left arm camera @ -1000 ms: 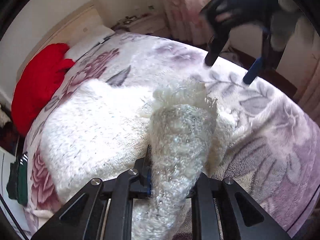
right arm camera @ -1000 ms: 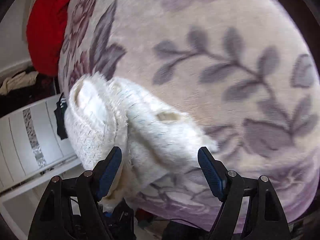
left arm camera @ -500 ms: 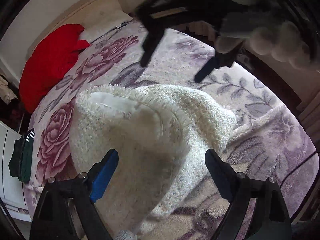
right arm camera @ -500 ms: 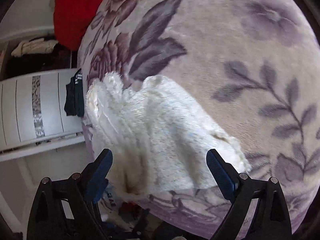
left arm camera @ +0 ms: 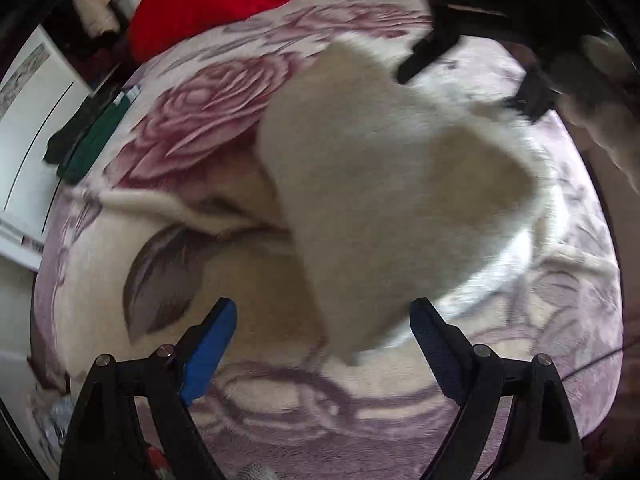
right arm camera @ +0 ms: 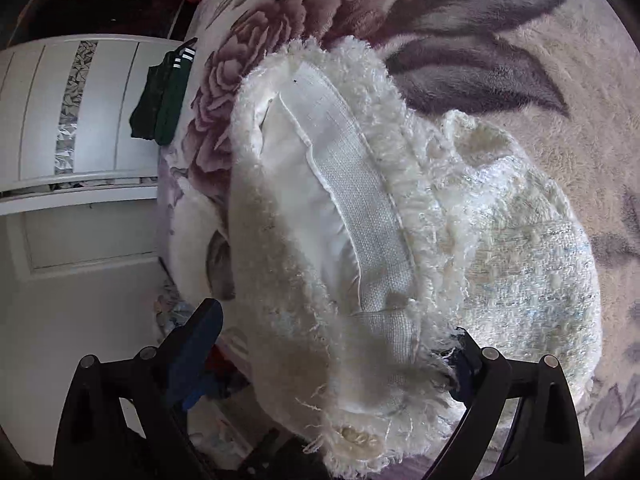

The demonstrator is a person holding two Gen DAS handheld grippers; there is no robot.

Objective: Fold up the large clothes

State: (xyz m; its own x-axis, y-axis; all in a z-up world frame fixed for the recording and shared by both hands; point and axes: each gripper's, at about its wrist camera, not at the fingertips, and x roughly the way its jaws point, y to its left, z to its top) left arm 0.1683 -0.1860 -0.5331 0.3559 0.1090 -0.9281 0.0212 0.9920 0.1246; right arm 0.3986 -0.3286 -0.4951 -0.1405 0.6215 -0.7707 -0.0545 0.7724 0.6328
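A fluffy white garment (left arm camera: 392, 184) lies bunched on the floral blanket (left arm camera: 208, 120), blurred in the left wrist view. My left gripper (left arm camera: 324, 344) is open and empty, its near end of the garment just between the blue pads. In the right wrist view the garment (right arm camera: 400, 240) shows its white lining and a woven band. My right gripper (right arm camera: 332, 344) is open, its jaws wide on either side of the garment's frayed near edge; the right fingertip is partly hidden by fringe. The right gripper also shows in the left wrist view (left arm camera: 480, 76), over the garment's far edge.
A red cloth (left arm camera: 216, 0) lies at the head of the bed. A dark green garment (right arm camera: 164, 96) hangs at the bed's left edge beside a white cabinet (right arm camera: 80, 120). The blanket (right arm camera: 520, 40) spreads to the right and far side.
My left gripper let go of the garment and opened, then pulled back toward the bed's foot. My right gripper stayed open and moved over the garment, whose near edge now lies between its jaws.
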